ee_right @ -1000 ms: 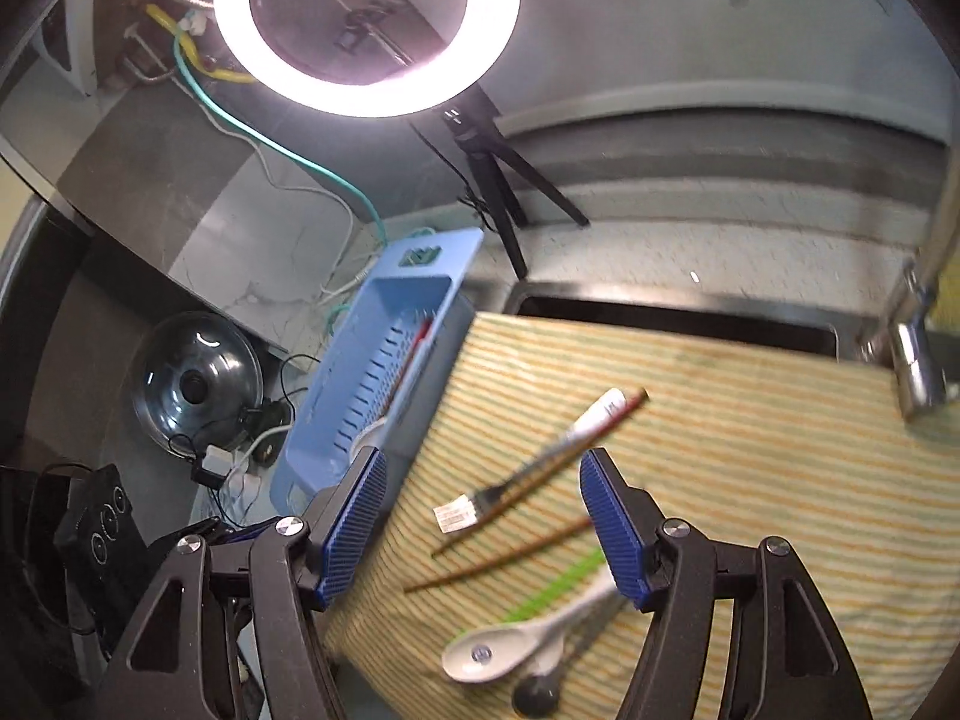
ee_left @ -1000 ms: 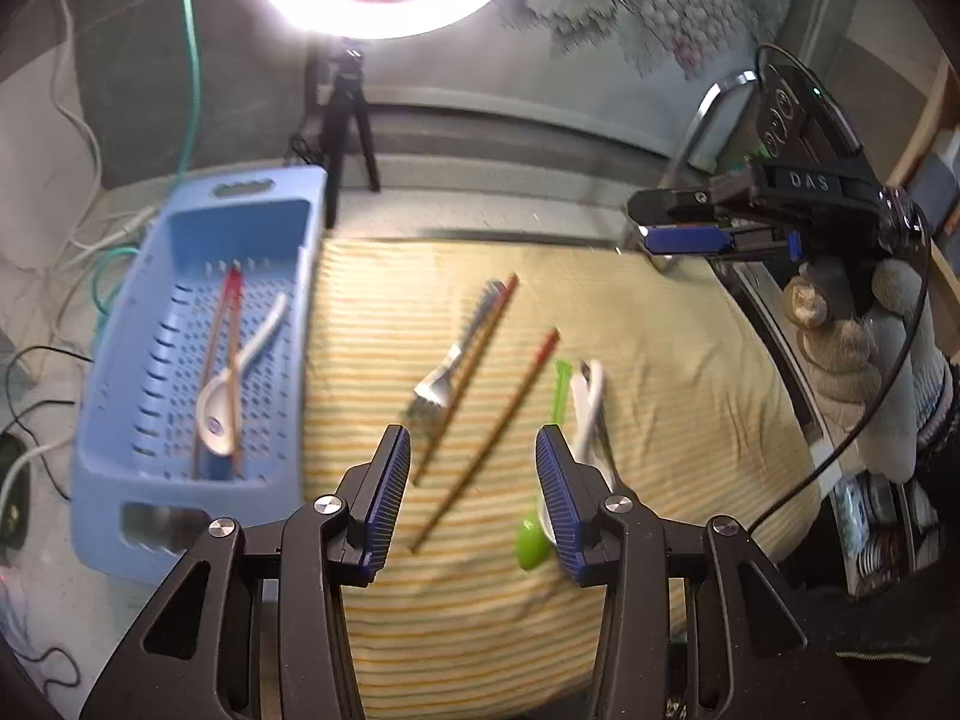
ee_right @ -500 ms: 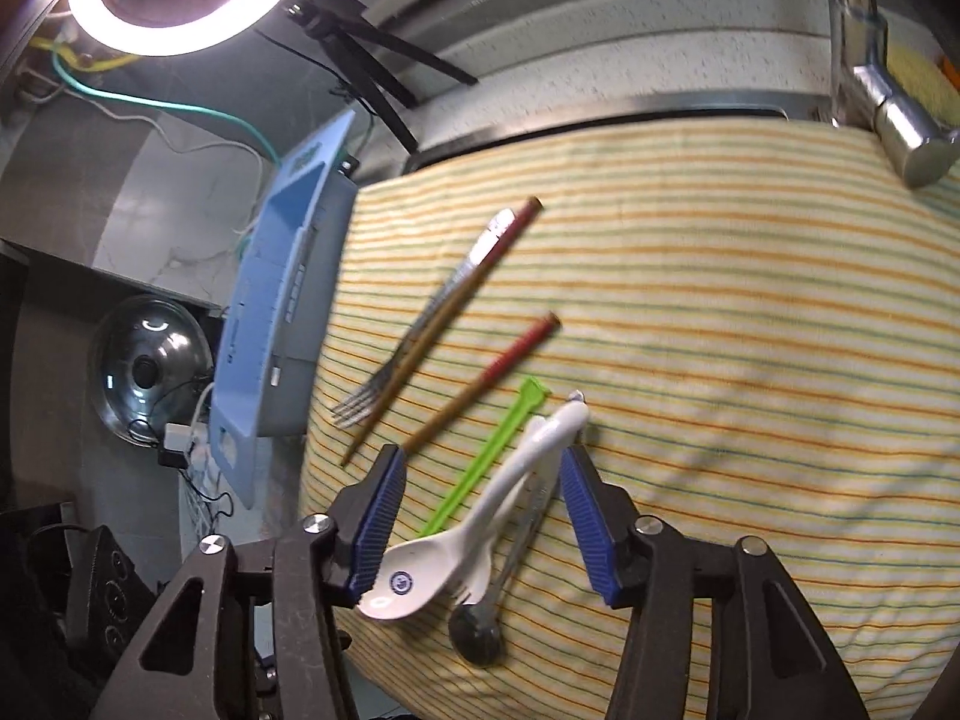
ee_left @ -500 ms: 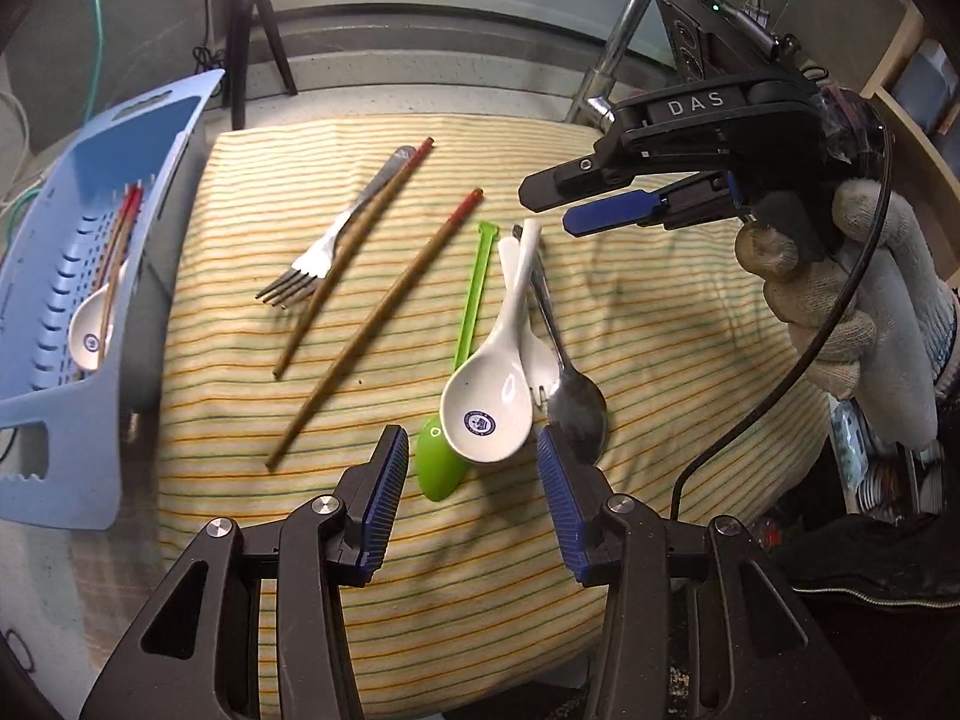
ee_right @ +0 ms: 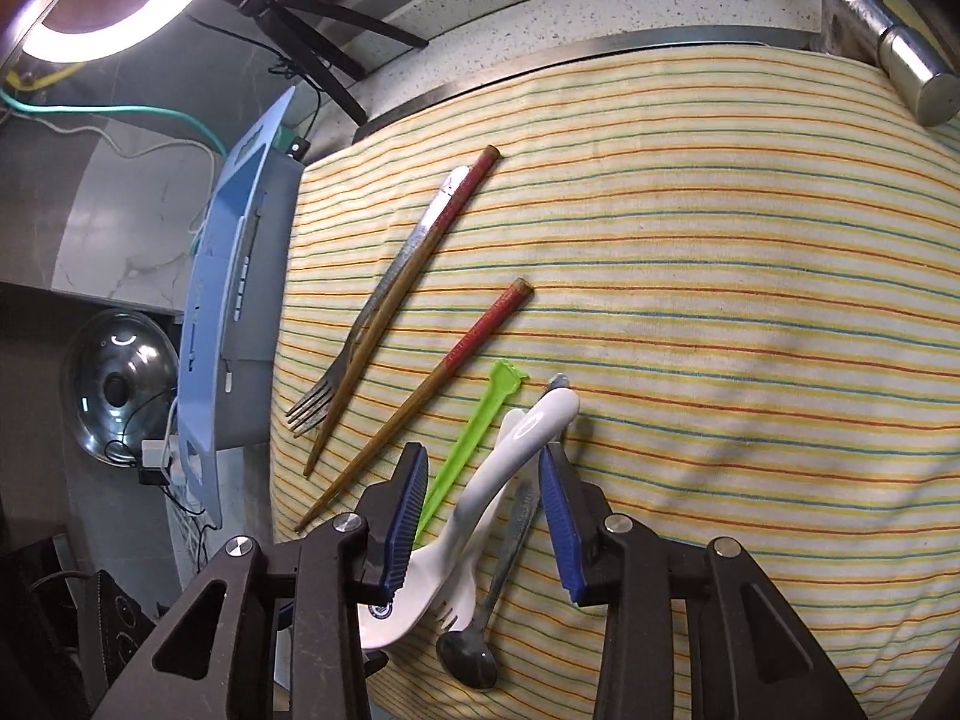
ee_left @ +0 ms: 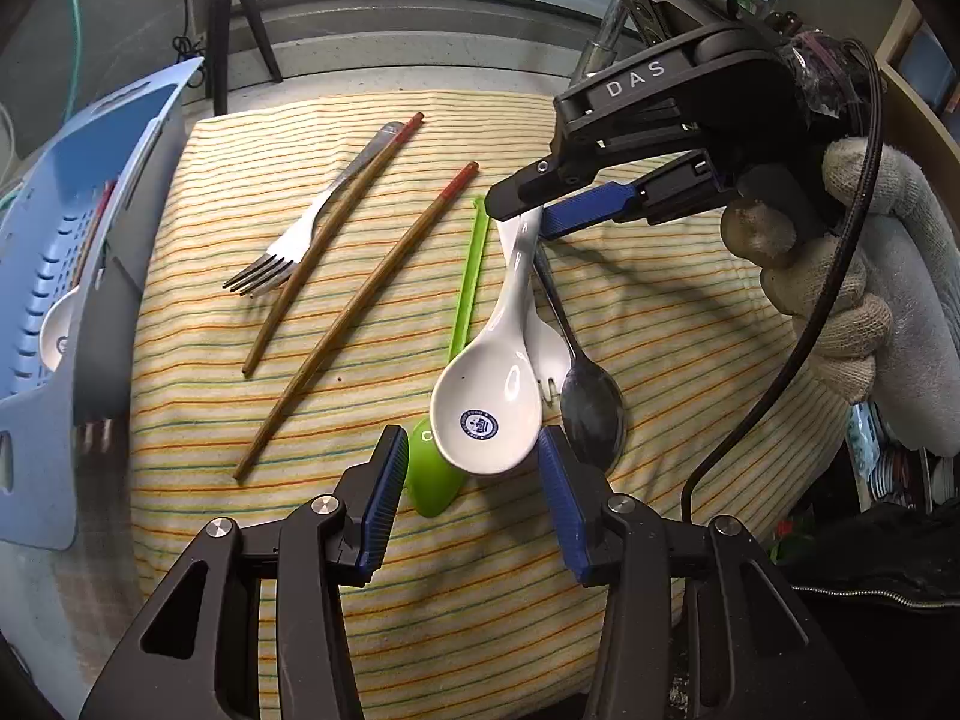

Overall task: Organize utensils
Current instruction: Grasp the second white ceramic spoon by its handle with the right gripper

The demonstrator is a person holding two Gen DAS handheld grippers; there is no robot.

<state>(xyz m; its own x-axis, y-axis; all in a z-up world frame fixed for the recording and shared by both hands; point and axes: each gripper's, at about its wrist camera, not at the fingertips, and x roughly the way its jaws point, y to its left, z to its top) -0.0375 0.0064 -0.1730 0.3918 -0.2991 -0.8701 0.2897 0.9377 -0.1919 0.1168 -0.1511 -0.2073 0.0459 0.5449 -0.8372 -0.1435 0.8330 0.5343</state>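
**Right gripper set astride the ceramic spoon handle**

I hold the right gripper [ee_right: 483, 516] open, its pads either side of the white ceramic spoon [ee_left: 489, 399] handle, gripping nothing. The left gripper [ee_left: 471, 504] waits open and empty by the spoon's bowl at lower centre. I judge the pick step under way; next I close, lift clear of the green spoon [ee_left: 465, 300], and carry it to the blue basket [ee_left: 42, 420] at far left.
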